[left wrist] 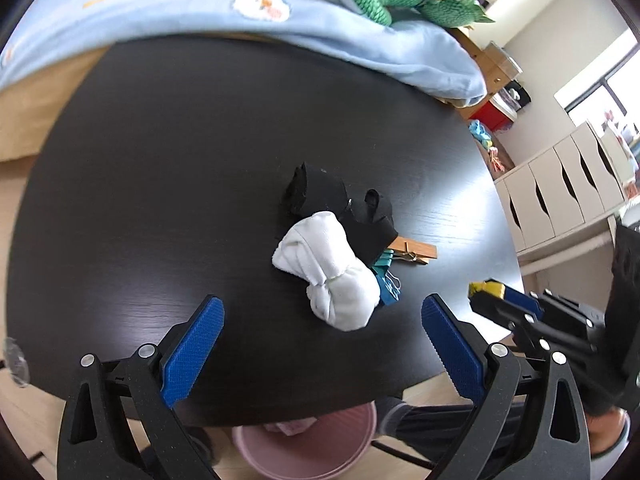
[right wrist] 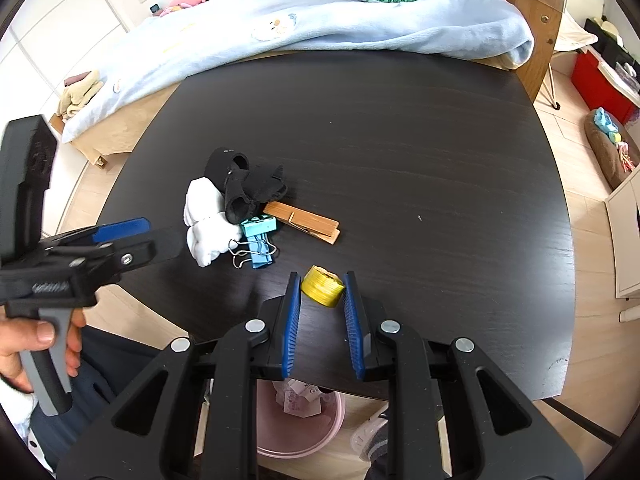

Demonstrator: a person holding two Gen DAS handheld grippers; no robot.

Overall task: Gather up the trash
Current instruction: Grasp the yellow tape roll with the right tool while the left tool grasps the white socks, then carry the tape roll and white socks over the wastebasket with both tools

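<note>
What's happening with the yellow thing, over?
Right tool closed around yellow roll, contact unclear. Left tool open over white sock bundle. Pink bin under table edge. Nothing blocking.

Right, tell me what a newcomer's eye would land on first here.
The small yellow ribbed roll held between the right gripper fingers near the dark round table's front edge. Then the white rolled sock mid-table, ahead of the open left gripper.

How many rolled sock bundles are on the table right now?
2. The white bundle lies at the pile's left; the black bundle rests against it, over the wooden clothespin. More could hide underneath.
</note>
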